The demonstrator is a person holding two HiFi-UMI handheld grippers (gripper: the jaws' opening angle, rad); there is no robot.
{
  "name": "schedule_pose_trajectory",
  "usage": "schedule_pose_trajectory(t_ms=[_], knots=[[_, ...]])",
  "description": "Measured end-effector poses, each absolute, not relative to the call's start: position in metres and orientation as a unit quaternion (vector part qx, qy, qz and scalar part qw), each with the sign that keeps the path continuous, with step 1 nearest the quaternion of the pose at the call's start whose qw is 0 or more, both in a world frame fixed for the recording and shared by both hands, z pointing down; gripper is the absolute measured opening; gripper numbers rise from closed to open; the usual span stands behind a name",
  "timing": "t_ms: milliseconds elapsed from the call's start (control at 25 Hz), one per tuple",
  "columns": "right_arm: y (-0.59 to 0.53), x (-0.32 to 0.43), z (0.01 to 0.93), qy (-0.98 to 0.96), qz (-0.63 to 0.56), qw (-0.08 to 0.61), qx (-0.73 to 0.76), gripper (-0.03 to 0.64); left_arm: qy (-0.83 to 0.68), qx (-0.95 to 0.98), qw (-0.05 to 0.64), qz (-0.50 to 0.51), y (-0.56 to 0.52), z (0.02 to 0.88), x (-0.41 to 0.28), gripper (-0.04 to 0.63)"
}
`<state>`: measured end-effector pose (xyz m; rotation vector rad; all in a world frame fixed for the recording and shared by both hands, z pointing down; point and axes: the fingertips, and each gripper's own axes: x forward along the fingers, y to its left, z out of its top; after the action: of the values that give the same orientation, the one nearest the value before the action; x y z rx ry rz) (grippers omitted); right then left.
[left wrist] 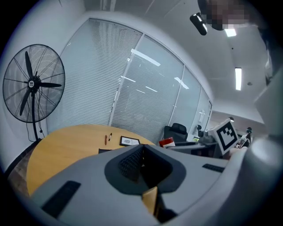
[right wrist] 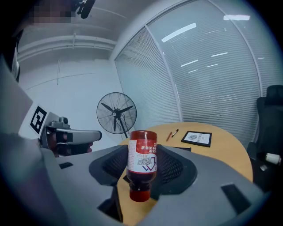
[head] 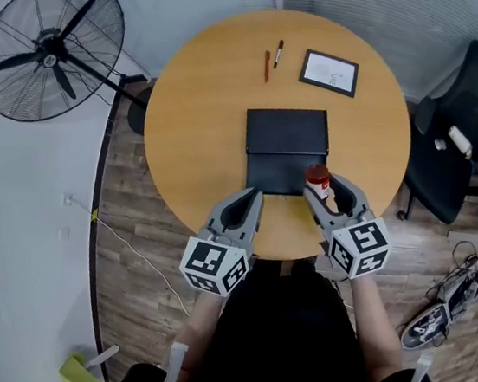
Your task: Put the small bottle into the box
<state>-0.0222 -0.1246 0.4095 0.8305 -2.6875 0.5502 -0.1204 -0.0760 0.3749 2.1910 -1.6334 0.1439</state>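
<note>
While the small bottle (right wrist: 142, 165) is clamped in the right gripper (right wrist: 142, 155), it hangs upside down, red cap towards the gripper's body and flat base away from it. It is a slim plastic bottle of dark red contents with a white and red printed label. From the head view it sits over the near right corner of the black box (head: 285, 139), not inside it. The right gripper's jaws are parted only by the bottle's width, their ribbed black pads pressing its sides. The left gripper (left wrist: 142, 149) is pressed fully together with nothing in it, its tips (head: 256, 196) over the round table (head: 196, 119) just beside the box's near left corner. The box is flat, rectangular and matte, lying mid-table in two dark panels. The tabletop is smooth, light wood. At the far side lie two pens (head: 272, 60) and a dark-framed card (head: 329, 72). A wire-caged pedestal fan (head: 51, 47) stands left; a black office chair (head: 461, 128) stands right, on plank flooring.
</note>
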Motion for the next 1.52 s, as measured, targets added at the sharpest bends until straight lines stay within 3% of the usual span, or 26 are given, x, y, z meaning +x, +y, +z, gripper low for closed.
schedule_pose_trajectory(t_ms=[520, 1520], knots=[[-0.143, -0.078, 0.46, -0.923, 0.093, 0.217, 0.303, 0.213, -0.509, 0.827, 0.229, 0.062, -0.111, 0.405, -0.157, -0.002], [-0.155, -0.096, 0.56, -0.912, 0.096, 0.312, 0.247, 0.213, -0.49, 0.827, 0.26, 0.095, -0.118, 0.451, -0.162, -0.003]])
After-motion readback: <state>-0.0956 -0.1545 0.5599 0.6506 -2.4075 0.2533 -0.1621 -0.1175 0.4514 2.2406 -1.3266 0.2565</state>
